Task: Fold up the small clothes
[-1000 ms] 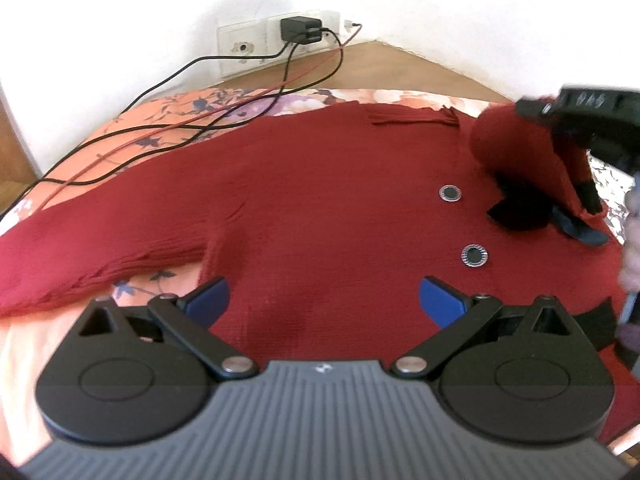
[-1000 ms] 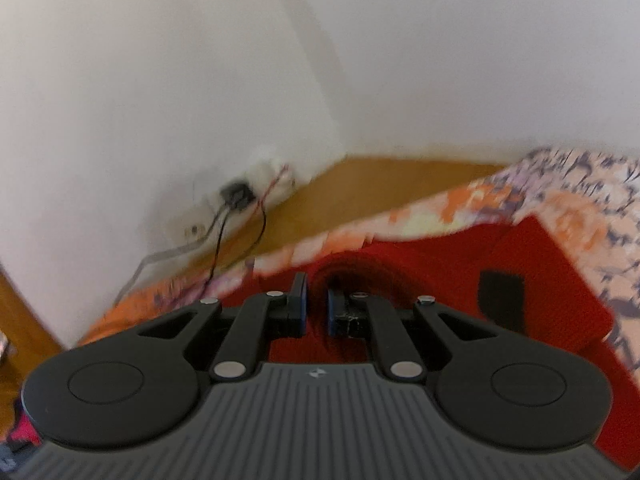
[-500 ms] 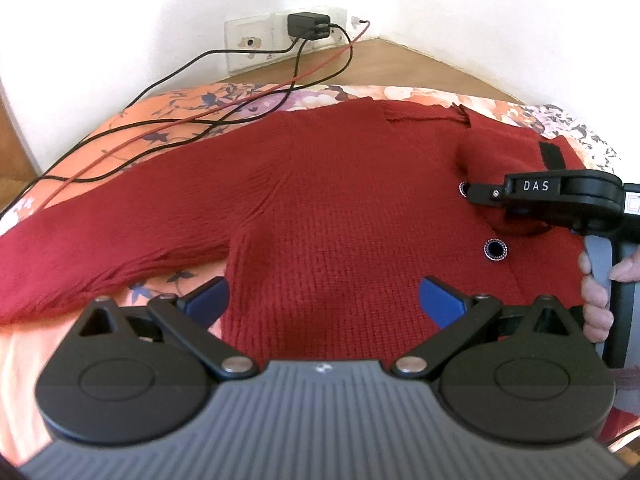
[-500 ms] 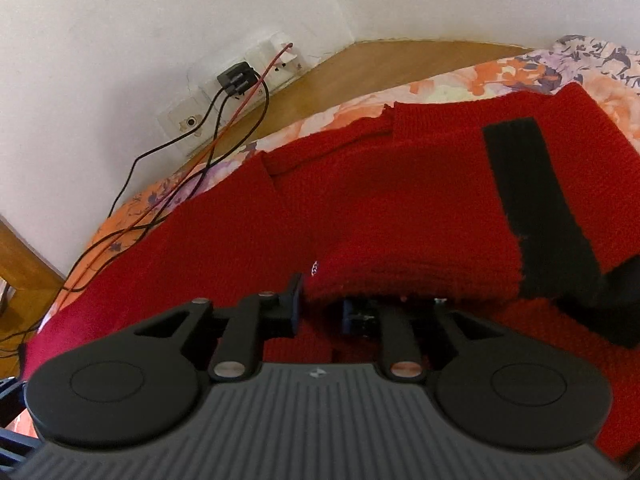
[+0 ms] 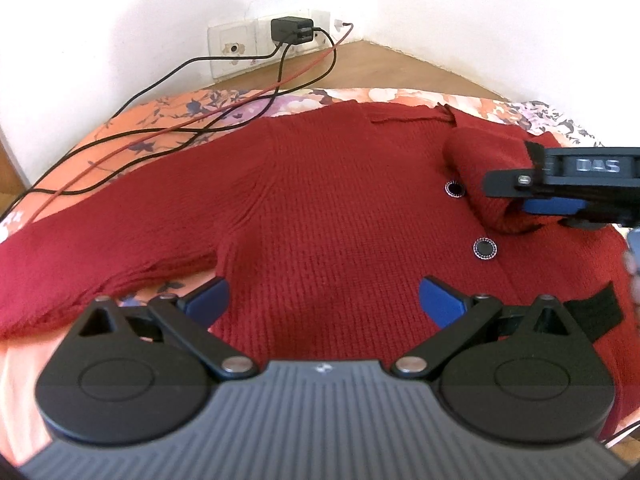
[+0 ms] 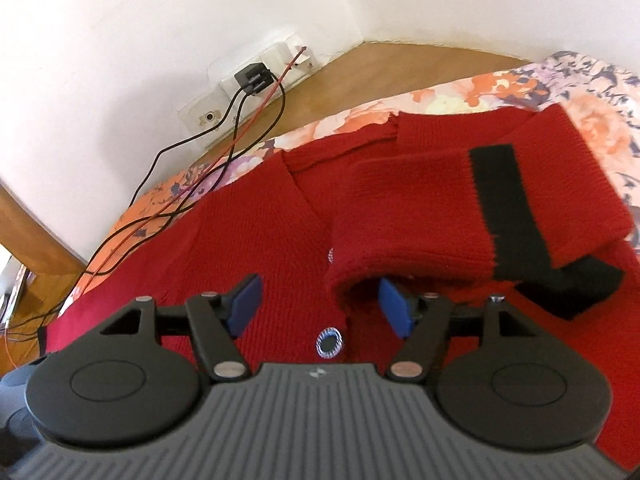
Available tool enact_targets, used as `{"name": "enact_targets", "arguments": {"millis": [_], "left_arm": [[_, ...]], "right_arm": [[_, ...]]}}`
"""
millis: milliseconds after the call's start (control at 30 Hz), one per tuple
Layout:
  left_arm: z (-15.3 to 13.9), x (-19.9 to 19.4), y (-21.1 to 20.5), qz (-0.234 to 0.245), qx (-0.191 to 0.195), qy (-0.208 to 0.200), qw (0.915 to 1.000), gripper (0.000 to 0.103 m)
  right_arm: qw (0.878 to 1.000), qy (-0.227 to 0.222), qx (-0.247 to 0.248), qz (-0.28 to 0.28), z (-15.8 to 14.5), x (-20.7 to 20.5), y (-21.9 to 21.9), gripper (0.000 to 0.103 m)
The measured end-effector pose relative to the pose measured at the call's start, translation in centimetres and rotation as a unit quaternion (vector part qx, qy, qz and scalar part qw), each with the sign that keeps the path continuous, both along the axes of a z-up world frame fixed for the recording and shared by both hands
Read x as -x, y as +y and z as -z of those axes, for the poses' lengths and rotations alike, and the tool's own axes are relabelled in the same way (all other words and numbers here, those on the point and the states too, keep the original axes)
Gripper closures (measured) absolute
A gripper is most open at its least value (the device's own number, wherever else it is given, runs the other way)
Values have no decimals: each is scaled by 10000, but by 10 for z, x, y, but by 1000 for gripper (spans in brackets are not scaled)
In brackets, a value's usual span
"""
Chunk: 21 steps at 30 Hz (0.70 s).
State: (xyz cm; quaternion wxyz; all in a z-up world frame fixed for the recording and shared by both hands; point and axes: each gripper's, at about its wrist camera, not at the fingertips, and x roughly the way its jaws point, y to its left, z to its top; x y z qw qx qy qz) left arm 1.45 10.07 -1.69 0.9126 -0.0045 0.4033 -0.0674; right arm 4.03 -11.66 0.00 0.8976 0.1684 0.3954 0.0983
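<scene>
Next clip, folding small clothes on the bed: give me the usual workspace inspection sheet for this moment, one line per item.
Surface: floral bedsheet, orange and pink, mostly covered by the garment.
Job's things: red knit cardigan lying flat, two buttons showing; right sleeve with a black stripe folded in over the chest, left sleeve spread out to the side.
Clutter: nothing seen.
Grippers: left gripper above the hem, jaws wide open, empty; right gripper jaws open, one blue pad inside the sleeve cuff.
Cables: black and red cables trail from the charger across the sheet to the cardigan's edge.
Surroundings: white walls, wall sockets, wooden floor.
</scene>
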Motion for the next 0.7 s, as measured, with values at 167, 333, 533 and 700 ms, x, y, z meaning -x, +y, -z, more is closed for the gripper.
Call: {"name": "enact_targets", "arguments": {"millis": [167, 333, 533, 700], "left_arm": [[-2, 0, -1, 65, 23, -43, 10000, 0], [-4, -2, -6, 188, 29, -84, 9998, 0], [-7, -3, -15, 396, 18, -135, 9991, 0], [-11, -5, -23, 478, -1, -178, 9987, 0]], "right_arm": [[9998, -158, 108, 42, -20, 20, -13, 27], [9993, -279, 173, 197, -33, 35, -25, 25], [9982, -302, 111, 503, -37, 46, -45, 25], [9974, -304, 83, 653, -38, 51, -59, 24]]}}
